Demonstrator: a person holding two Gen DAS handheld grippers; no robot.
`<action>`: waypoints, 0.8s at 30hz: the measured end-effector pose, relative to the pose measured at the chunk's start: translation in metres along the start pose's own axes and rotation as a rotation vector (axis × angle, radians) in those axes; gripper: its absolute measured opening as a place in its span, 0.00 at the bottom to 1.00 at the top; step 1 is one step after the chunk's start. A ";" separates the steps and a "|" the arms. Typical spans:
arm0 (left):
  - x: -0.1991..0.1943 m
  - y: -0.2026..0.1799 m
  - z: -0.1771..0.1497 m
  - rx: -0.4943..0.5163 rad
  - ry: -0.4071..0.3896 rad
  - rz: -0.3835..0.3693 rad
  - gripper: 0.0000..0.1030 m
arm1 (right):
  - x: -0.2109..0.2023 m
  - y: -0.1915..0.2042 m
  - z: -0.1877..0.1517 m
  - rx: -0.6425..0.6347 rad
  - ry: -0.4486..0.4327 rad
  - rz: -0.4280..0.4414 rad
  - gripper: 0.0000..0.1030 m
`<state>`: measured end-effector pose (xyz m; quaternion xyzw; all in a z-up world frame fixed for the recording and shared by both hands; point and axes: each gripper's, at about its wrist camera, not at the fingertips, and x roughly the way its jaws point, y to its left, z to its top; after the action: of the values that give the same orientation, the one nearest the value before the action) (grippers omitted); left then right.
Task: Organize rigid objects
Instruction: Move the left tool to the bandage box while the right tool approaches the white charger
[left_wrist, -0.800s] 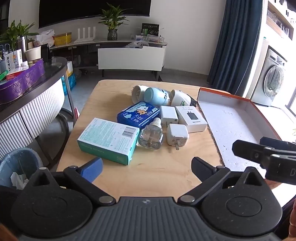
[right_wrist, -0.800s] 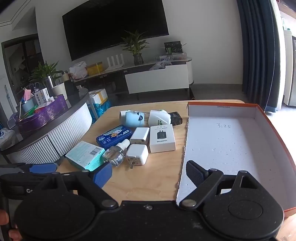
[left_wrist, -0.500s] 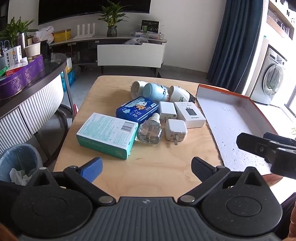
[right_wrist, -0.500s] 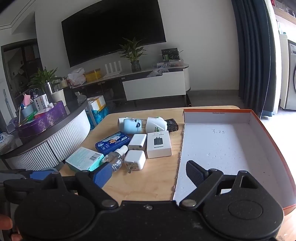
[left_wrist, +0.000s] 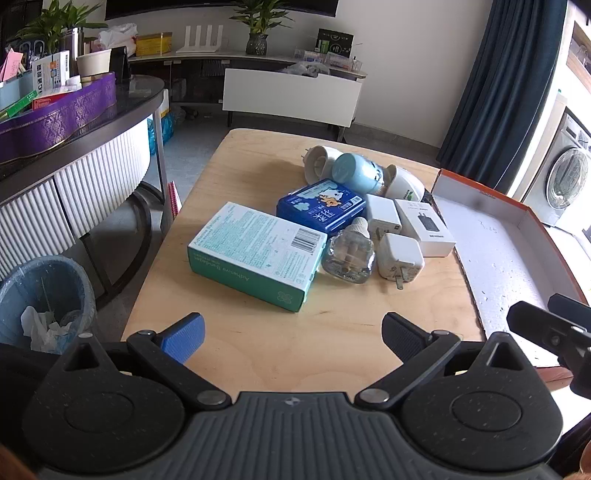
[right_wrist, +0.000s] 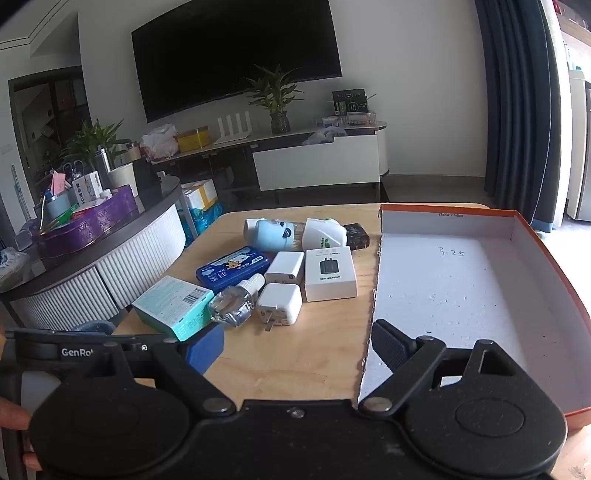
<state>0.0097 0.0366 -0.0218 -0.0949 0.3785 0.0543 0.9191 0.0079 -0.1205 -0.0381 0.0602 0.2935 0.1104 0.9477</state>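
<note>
On the pale wooden table (left_wrist: 258, 332) a teal cardboard box (left_wrist: 255, 254), a clear glass bottle (left_wrist: 349, 254) and a white plug charger (left_wrist: 400, 256) touch each other, beside the empty orange-rimmed tray (right_wrist: 546, 254). Left gripper (left_wrist: 291, 332) and right gripper (right_wrist: 297, 345) stand wide apart, empty. Grasping one item may push its neighbours, and the round bottle could roll.

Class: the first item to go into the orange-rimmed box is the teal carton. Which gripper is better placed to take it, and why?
Probably the left gripper: open and empty, it faces the teal carton almost squarely. The right gripper, also open, sits over the edge of the box, with the carton off to its left.
</note>
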 end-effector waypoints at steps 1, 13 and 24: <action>0.002 0.002 0.001 -0.001 0.005 0.004 1.00 | 0.003 0.002 -0.001 -0.006 0.001 -0.001 0.99; 0.017 0.019 0.017 0.030 -0.016 0.047 1.00 | 0.016 0.002 -0.005 0.011 0.036 0.025 0.99; 0.031 0.024 0.026 0.061 -0.011 0.039 1.00 | 0.024 0.003 -0.007 0.010 0.054 0.028 0.99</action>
<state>0.0454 0.0668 -0.0286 -0.0591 0.3767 0.0609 0.9225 0.0228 -0.1117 -0.0569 0.0663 0.3188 0.1238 0.9374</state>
